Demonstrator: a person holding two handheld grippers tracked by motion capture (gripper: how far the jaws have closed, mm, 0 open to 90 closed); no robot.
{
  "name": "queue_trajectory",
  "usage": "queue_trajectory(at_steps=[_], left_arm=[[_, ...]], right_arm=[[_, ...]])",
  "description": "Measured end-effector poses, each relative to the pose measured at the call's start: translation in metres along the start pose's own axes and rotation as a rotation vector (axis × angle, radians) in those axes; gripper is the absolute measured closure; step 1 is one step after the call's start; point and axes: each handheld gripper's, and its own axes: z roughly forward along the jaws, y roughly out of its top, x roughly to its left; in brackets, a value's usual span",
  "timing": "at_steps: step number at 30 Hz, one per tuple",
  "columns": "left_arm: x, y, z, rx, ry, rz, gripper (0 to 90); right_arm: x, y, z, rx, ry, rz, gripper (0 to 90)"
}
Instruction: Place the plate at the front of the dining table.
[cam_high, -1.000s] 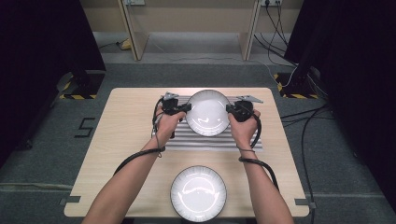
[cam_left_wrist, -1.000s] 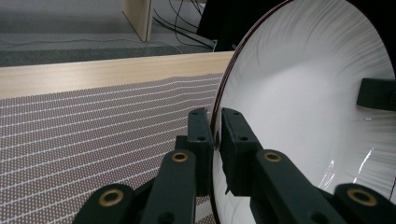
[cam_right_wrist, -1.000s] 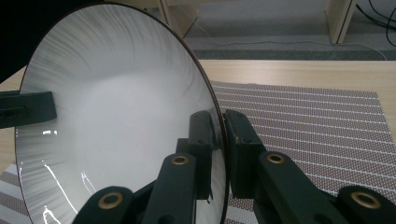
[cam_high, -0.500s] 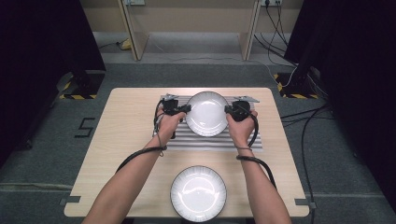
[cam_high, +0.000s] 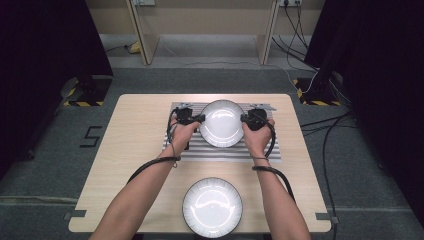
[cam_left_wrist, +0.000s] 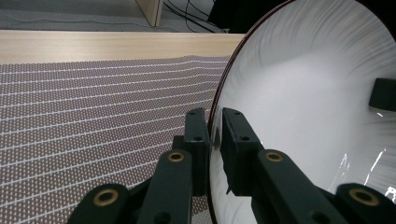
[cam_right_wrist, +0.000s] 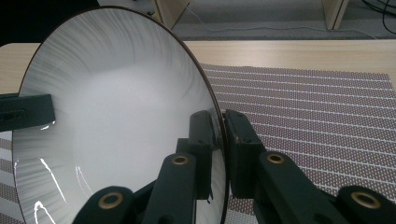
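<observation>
Both grippers hold one white plate (cam_high: 221, 123) by its rim — the left gripper (cam_high: 196, 119) clamped on one edge, the right gripper (cam_high: 246, 119) on the opposite. It hangs above a striped mat (cam_high: 260, 151); a second plate (cam_high: 212, 207) lies nearer the person.

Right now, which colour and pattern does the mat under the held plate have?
The mat is brownish with rows of small white dots, clearest in the left gripper view.

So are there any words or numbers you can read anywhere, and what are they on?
"5": a dark mark shaped like this digit on the grey floor left of the table; it could also be an "S".
Plate held over the mat: no writing.
Plate near the table's front edge: no writing.
Striped mat: no writing.
</observation>
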Motion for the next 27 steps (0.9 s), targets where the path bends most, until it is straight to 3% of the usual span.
queue_trajectory(at_steps=[14, 22, 27], left_arm=[[0.000, -0.003, 0.006, 0.017, 0.019, 0.008, 80.8], [0.003, -0.007, 0.012, 0.030, 0.029, -0.020, 80.4], [0.003, -0.006, 0.014, 0.036, 0.037, -0.017, 80.5]], right_arm=[[-0.003, -0.006, 0.010, 0.016, -0.014, 0.009, 81.1], [-0.003, -0.009, 0.015, 0.025, -0.021, 0.006, 81.3], [-0.004, -0.010, 0.019, 0.026, -0.026, 0.020, 81.1]])
